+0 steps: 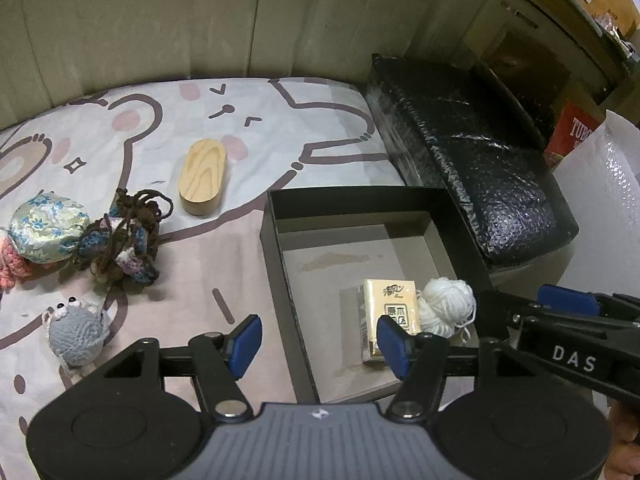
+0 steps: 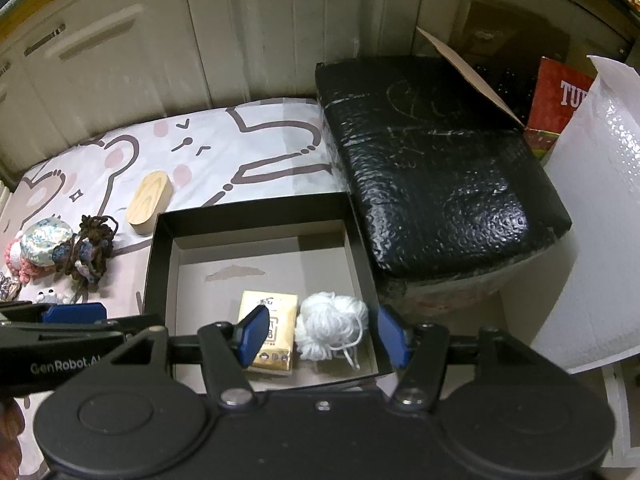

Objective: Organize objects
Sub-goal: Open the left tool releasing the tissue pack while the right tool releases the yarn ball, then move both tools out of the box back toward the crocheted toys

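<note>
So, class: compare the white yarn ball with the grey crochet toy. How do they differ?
The white yarn ball lies inside the black box; the grey crochet toy sits outside on the printed sheet. The ball is plain, with loose strands; the toy has eyes. Both are yarn.

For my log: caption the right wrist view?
Open right tool above black cardboard box holding white yarn ball and tissue pack.

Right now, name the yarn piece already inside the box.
The white yarn ball, beside the tissue pack in the box; the other yarn pieces lie outside.
</note>
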`<state>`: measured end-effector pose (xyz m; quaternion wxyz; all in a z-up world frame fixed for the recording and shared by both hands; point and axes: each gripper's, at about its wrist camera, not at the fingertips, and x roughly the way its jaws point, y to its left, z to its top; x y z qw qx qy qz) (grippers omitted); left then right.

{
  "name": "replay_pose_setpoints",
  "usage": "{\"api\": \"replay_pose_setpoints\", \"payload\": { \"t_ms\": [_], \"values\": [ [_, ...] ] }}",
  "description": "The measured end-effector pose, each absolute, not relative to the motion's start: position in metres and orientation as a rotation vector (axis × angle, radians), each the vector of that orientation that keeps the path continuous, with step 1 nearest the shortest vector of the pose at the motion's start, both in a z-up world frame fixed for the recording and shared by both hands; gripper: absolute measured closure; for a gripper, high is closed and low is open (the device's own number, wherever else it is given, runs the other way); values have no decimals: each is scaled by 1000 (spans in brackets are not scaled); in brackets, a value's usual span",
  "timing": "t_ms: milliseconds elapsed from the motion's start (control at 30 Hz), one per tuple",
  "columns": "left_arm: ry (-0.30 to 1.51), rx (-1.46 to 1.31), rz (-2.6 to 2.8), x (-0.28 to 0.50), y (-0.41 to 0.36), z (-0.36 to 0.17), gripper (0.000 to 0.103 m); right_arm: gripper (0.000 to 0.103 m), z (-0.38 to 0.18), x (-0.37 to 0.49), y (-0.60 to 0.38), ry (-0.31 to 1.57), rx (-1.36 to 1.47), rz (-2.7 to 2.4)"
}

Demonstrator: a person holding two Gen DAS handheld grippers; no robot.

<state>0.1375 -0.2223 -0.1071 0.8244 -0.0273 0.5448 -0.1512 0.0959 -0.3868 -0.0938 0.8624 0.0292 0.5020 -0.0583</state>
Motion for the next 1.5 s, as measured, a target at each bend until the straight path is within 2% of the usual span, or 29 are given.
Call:
{"api": "replay_pose_setpoints", "payload": {
  "t_ms": [100,233,300,400,633,1500],
  "values": [
    [1150,-44,-306,136,-221,-105,21,33,-91,93,-386,1034,54,-132],
    [1151,-29,-292,134,-218,-103,13,22,-86,89,-387,1012,56,-145],
    [1149,-25,-283,132,-216,-103,6,17,-84,87,-388,1004,59,-152],
    [1143,-4,-274,129,-213,-101,1,10,-83,83,-388,996,53,-163],
    [1129,31,-258,125,-207,-99,0,0,-82,75,-386,993,35,-173],
    [1044,31,-172,123,-149,-81,0,0,-73,76,-353,937,9,-167]
  ]
}}
